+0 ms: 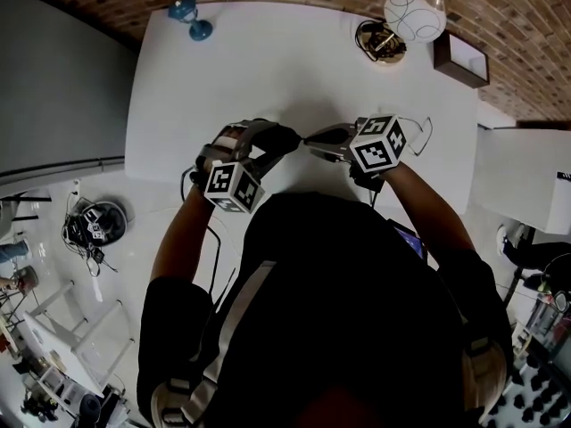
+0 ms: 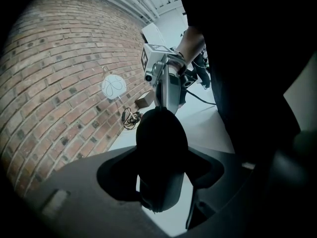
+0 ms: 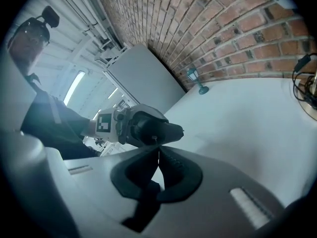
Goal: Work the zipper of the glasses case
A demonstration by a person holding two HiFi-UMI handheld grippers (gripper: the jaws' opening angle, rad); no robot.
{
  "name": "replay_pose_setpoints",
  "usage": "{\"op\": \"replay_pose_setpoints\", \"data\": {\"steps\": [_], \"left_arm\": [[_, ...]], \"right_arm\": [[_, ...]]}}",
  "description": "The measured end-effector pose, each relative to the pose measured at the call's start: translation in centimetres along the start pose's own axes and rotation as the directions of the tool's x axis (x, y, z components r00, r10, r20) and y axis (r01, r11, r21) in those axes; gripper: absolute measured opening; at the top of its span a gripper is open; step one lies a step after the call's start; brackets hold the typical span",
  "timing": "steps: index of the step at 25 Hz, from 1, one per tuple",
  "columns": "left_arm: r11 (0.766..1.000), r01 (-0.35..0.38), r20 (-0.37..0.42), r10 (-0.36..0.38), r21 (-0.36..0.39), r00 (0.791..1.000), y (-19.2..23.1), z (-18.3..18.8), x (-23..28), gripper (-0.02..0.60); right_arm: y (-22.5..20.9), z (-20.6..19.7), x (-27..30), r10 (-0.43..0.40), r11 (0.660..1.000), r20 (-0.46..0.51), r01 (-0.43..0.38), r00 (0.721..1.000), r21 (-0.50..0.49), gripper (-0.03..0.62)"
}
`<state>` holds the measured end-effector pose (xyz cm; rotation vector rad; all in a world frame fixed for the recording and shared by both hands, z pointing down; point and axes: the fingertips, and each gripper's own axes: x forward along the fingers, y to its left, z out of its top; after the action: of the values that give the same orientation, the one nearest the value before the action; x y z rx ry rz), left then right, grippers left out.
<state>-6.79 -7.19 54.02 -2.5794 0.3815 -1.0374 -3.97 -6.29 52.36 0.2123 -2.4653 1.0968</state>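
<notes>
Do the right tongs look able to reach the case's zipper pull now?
Likely yes: the left tongs hold the glasses case with its end facing the right tongs, whose shut tips sit right at the zipper pull, nothing between.

One glasses case, two grippers, perhaps one lamp.

No words, numbers or brand names can be read anywhere in the views. Only black-and-white square marker patterns are seen, printed on the faces of the left cube and the right cube; no letters or digits are carried by them.
</notes>
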Motion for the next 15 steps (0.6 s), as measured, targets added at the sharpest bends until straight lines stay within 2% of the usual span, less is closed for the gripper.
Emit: {"op": "replay_pose_setpoints", "data": {"steps": [4, 8, 10, 12, 15], "left_arm": [[1.000, 0.003, 0.026, -0.003, 0.017, 1.000, 0.2, 1.4, -1.1, 0.259], [0.999, 0.007, 0.040, -0.009, 0.040, 0.999, 0.0, 1.8, -1.8, 0.259], [1.000, 0.027, 0.063, -0.026, -0.003, 0.998, 0.0, 2.0, -2.1, 0.259], [0.995, 0.057, 0.118, -0.048, -0.077, 0.992, 0.2, 2.8, -2.7, 0.261], [0.974, 0.100, 0.219, -0.055, -0.202, 0.974, 0.7, 4.1, -3.3, 0.261]], "right_arm": [[-0.2, 0.1, -0.1, 0.022, 1.000, -0.005, -0.022, 1.000, 0.003, 0.005], [0.5, 0.1, -0.3, 0.078, 0.997, -0.013, -0.078, 0.997, -0.002, 0.003], [1.1, 0.3, -0.5, 0.115, 0.993, -0.003, -0.115, 0.993, -0.008, 0.003], [2.0, 0.9, -1.2, 0.190, 0.982, 0.032, -0.191, 0.981, 0.008, 0.003], [3.6, 2.7, -2.6, 0.310, 0.943, 0.148, -0.324, 0.939, 0.080, 0.003]]}}
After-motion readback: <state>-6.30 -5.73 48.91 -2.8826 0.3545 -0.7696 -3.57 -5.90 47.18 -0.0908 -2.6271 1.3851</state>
